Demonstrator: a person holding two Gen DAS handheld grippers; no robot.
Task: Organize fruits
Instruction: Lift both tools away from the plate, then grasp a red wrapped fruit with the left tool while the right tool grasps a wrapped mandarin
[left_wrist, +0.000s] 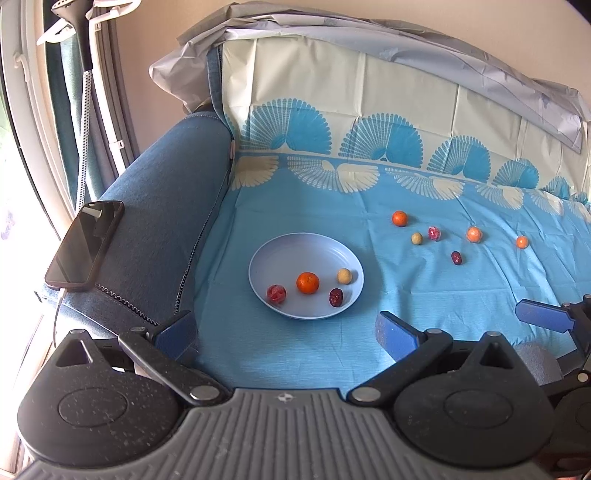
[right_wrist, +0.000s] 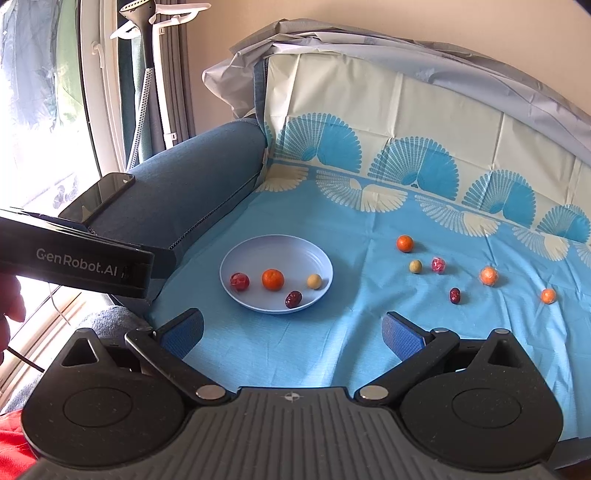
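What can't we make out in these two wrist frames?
- Wrapped fruit: kind unclear, too small, both views.
- Phone screen: dark glare, left wrist; mostly hidden behind the left gripper body in right wrist.
- Right gripper: cut off by the frame's right edge, left wrist.
- Window side: overexposed, both views.

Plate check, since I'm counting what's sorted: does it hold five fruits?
No, the plate holds four; six lie on the cloth.
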